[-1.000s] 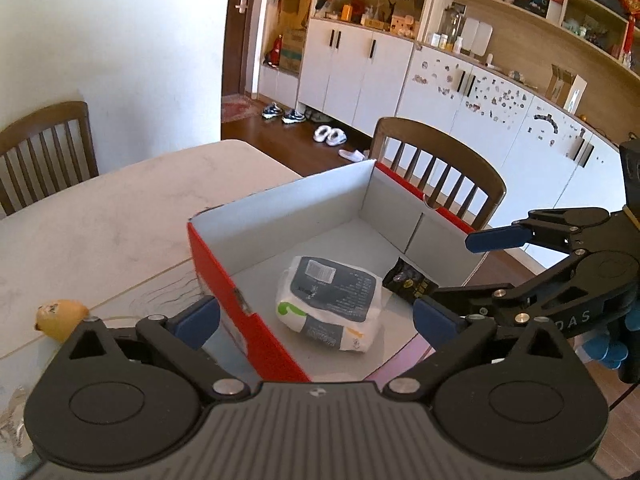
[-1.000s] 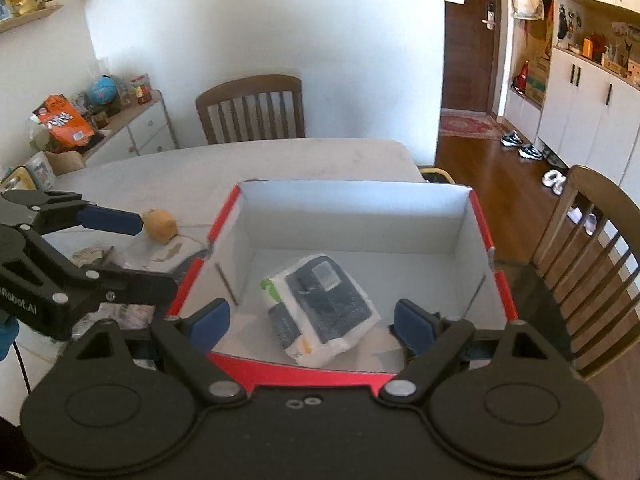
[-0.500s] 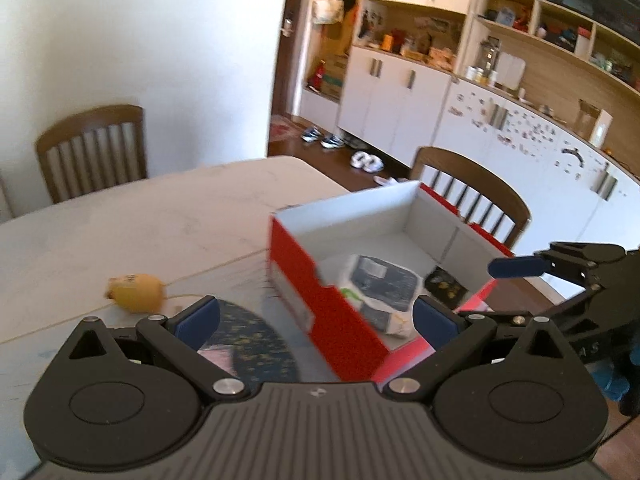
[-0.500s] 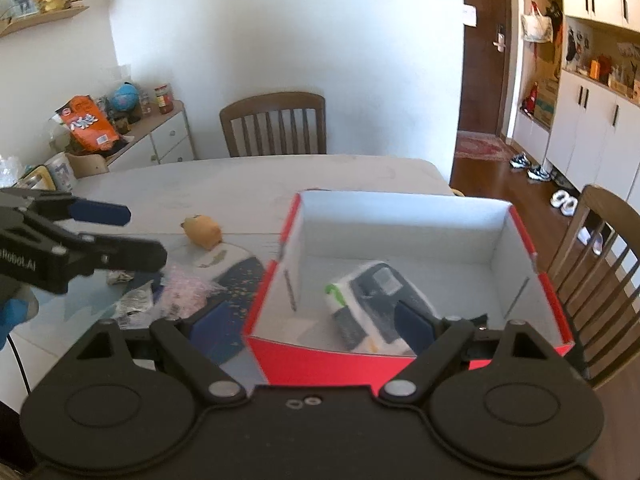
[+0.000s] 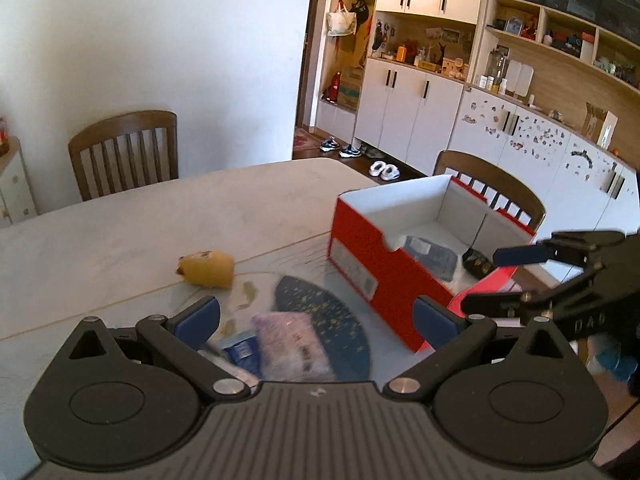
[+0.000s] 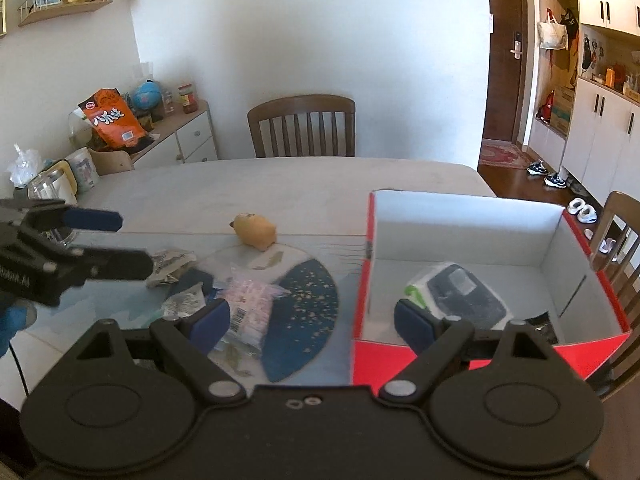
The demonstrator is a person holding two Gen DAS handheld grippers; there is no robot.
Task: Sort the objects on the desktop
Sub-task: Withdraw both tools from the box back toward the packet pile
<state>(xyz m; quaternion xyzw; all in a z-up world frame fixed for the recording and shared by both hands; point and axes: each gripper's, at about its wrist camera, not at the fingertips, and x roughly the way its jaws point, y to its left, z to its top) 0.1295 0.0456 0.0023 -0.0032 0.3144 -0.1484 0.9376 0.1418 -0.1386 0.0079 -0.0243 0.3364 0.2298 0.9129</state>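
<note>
The pink packet (image 6: 250, 304) lies on the table (image 6: 280, 184) left of the red box (image 6: 472, 356), among other wrappers. It is judged light, soft and crinkly, best pinched across its middle. Both the left gripper (image 5: 316, 316) and right gripper (image 6: 312, 320) are held wide apart, empty.

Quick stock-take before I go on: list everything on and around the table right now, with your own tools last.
Cardboard box: one, red outside, white inside, right part of the table.
Wipes pack: one, white and dark grey, inside the box.
Small dark packet: one, black, inside the box beside the pack.
Plush toy: one, yellow, on the table left of the box.
Pink snack packet: one, on the dark blue mat.
Crumpled wrappers: several, silvery, left of the mat.
Marble-look table: one, pale.
Wooden chairs: two seen, brown.
Left tool: open, nothing between its fingers.
Right tool: open, nothing between its fingers.
</note>
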